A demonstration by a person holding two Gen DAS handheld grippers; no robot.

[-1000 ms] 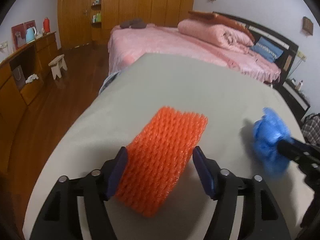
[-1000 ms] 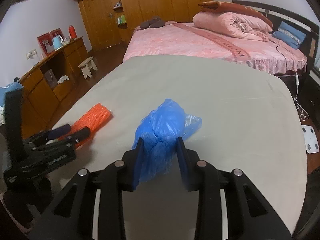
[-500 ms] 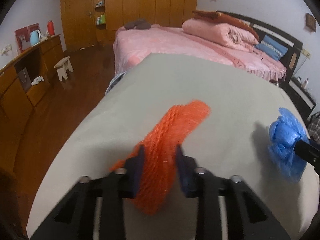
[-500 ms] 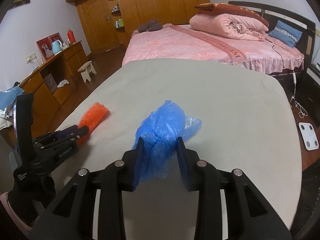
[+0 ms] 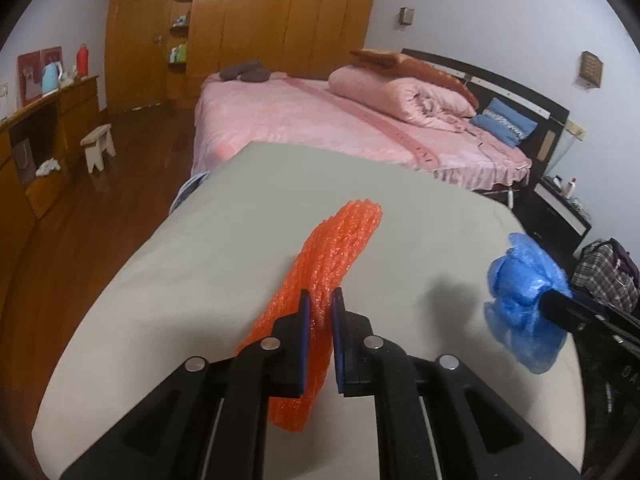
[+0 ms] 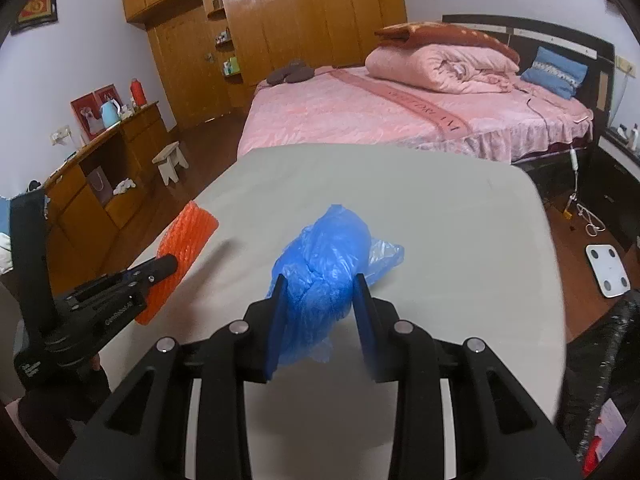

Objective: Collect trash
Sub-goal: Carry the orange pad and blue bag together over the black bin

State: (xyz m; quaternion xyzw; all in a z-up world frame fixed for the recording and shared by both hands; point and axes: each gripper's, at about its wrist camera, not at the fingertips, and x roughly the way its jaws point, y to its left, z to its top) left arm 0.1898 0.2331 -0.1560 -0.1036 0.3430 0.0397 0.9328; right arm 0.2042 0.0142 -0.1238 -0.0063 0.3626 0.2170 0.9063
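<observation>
Left gripper (image 5: 319, 300): jaws clenched on orange foam net (image 5: 340, 248), above grey table (image 5: 200, 260). Right gripper (image 6: 320, 292): grasping crumpled blue plastic bag (image 6: 324, 264), above table's middle.

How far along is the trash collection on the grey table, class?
Done: both pieces are gripped. In hand: the left tongs pinch the orange foam net sleeve; the right tongs clamp the crumpled blue plastic bag. Left: binning both; no bin is visible.

1 orange foam net (image 5: 336, 248), 1 blue plastic bag (image 6: 324, 264), 2 grippers.
</observation>
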